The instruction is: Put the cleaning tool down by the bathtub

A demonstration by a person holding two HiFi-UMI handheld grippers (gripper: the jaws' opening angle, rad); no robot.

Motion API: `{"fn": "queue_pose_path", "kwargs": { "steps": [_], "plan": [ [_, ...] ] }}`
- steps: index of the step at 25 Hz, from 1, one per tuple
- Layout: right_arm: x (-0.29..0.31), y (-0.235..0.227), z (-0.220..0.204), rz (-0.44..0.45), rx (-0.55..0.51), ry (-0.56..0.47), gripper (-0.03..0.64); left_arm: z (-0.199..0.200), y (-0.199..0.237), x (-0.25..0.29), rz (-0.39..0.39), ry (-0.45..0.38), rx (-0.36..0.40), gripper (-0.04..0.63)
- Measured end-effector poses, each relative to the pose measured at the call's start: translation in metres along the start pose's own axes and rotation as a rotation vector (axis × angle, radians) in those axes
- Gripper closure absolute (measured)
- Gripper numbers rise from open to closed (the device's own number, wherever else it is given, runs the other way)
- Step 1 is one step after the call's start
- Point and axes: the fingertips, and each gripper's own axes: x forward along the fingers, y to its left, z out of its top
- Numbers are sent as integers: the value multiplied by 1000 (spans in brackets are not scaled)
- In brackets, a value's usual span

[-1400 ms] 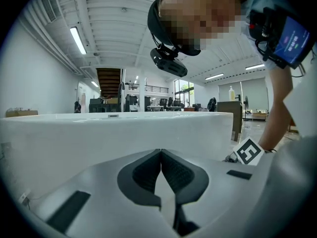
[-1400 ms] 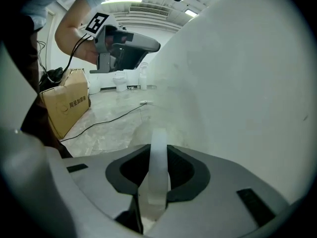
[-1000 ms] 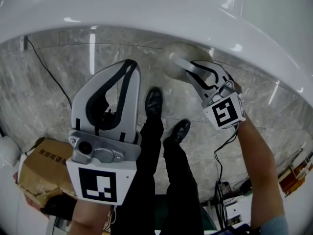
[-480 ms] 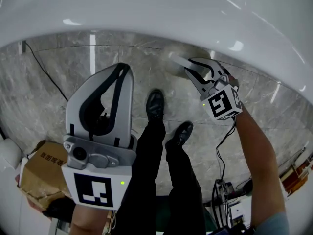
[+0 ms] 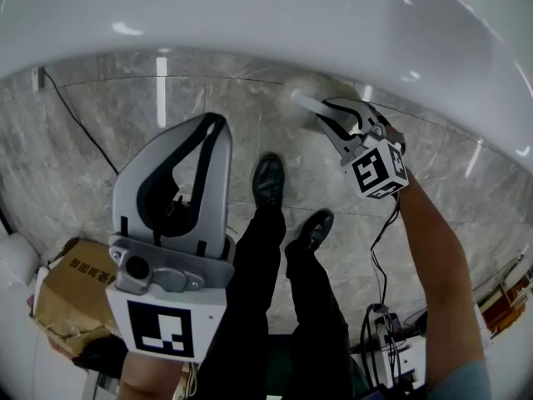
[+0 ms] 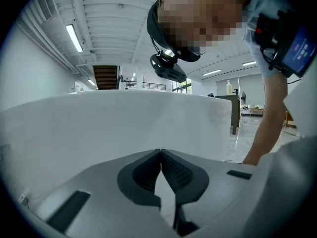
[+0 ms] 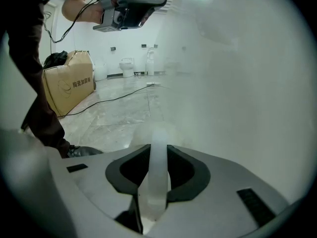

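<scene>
The cleaning tool has a white handle (image 5: pixel 303 103) and a pale round head (image 5: pixel 315 87). Its head is low against the foot of the white bathtub (image 5: pixel 250 15). My right gripper (image 5: pixel 323 113) is shut on the handle, which runs out between the pads (image 7: pixel 157 167) toward the blurred head (image 7: pixel 151 130). The tub wall (image 7: pixel 237 83) fills the right of the right gripper view. My left gripper (image 5: pixel 215 124) hovers at the lower left, shut and empty, its tips (image 6: pixel 160 153) meeting in front of the tub's outer wall (image 6: pixel 99 128).
The floor is grey marble (image 5: pixel 100 157). The person's legs and black shoes (image 5: pixel 267 178) stand between the grippers. A cardboard box (image 5: pixel 71 294) sits at the lower left. A black cable (image 5: pixel 79 123) crosses the floor, and more cables and gear (image 5: pixel 383 327) lie at the lower right.
My right gripper has carried the tool a little up and away toward the tub's foot. My left gripper has sunk slightly. Both grips are unchanged.
</scene>
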Motion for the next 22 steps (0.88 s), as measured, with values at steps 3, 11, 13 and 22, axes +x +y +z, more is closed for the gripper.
{"fn": "queue_pose_path", "kwargs": {
  "steps": [3,11,13,22],
  "plan": [
    [4,0,-6,-1,1,9,511,-1,1,-1,3,2,0,578],
    [21,-2,-13,5,-19,28,511,-6,2,-2,1,6,2,578],
    [24,-2,-18,4,-16,38,511,-6,2,-2,4,7,5,578],
    [37,2,-31,5,-32,71,508,-7,5,-7,2,5,20,578]
  ]
}}
